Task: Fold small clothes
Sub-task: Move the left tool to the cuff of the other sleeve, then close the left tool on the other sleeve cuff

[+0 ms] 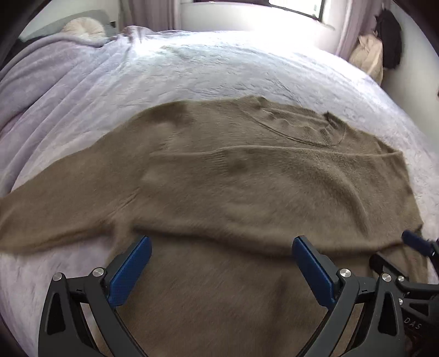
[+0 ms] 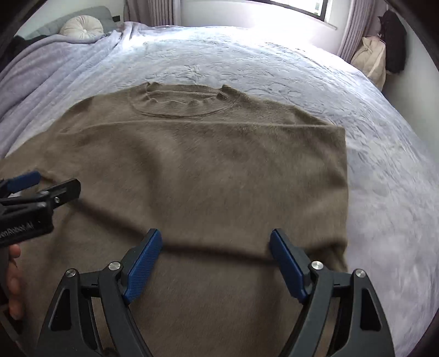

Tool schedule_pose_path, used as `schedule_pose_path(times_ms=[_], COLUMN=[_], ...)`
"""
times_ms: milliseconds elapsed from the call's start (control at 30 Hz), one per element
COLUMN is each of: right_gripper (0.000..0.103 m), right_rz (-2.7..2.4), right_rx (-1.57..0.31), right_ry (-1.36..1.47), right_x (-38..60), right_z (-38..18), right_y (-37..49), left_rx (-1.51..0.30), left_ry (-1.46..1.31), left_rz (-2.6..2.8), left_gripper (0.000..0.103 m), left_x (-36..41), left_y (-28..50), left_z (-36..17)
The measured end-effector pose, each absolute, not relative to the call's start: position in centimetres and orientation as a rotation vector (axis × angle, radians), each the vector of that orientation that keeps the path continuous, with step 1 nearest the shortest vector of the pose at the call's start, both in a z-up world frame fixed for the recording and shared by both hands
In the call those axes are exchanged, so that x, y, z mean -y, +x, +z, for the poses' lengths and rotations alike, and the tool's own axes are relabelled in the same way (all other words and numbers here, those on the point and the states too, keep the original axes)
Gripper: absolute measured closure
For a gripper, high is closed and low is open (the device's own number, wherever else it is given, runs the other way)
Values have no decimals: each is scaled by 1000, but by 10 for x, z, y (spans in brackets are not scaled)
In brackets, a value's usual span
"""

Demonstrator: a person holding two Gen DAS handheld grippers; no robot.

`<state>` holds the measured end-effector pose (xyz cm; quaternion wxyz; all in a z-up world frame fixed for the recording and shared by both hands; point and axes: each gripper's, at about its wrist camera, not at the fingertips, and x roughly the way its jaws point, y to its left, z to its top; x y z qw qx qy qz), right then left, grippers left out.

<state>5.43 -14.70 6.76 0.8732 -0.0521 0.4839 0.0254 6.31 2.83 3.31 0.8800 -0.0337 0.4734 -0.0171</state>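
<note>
left gripper (image 1: 221,270): jaws spread wide, blue pads apart, nothing between them but the knit surface below; no cloth pinched. right gripper (image 2: 215,265): jaws likewise wide open, holding nothing, pads hanging over the lower body of the sweater. in the right wrist view the left gripper enters at 9 o'clock, side-on, with a person's fingers (image 2: 13,285) behind it at about 8 o'clock; in the left wrist view the tip of the right gripper shows at 4 o'clock. both grippers point steeply down at the cloth. brown sweater (image 2: 197,175) lies flat on the bed (image 2: 370,153), neckline (image 2: 183,101) at 12 o'clock from the right gripper, away from the person. a straight fold edge runs across the body just ahead of both grippers' pads, casting a dark shadow line. from the right wrist, the sweater's side at 3 o'clock ends in a straight vertical edge, sleeve not showing there. from the left wrist, one sleeve (image 1: 55,208) extends out to 9 o'clock over the bedspread. a lilac blanket (image 2: 41,71) is bunched at 10 o'clock, with a round cream cushion (image 2: 81,26) at 11 o'clock near the headboard. window (image 2: 296,8) at 1 o'clock; cream bag (image 2: 373,59) by the wall at 2 o'clock.
</note>
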Motion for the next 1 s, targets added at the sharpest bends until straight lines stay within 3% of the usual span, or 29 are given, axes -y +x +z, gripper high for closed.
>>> schedule_pose_path(times_ms=[267, 500, 767, 800, 833, 867, 900, 1000], right_gripper=[13, 11, 10, 10, 10, 10, 10, 10], right_rz=[97, 91, 83, 81, 78, 70, 64, 99], right_rx=[-943, -936, -922, -923, -924, -926, -931, -944], right_ry=[-172, -166, -174, -176, -180, -185, -191, -148], right_x=[109, 109, 109, 109, 109, 108, 108, 104], right_z=[29, 31, 27, 27, 28, 30, 33, 53], right_y=[29, 30, 22, 22, 21, 20, 20, 17], left_rx=[-944, -939, -818, -798, -796, -802, -804, -760], left_ry=[-367, -710, -813, -820, -797, -776, -779, -740], left_rz=[378, 549, 521, 517, 519, 494, 451, 431], left_gripper=[0, 0, 1, 19, 64, 85, 94, 94], left_x=[-213, -379, -421, -421, -420, -415, -412, -405], left_y=[6, 1, 42, 45, 49, 52, 52, 40], left_z=[35, 4, 0, 2, 6, 8, 9, 19])
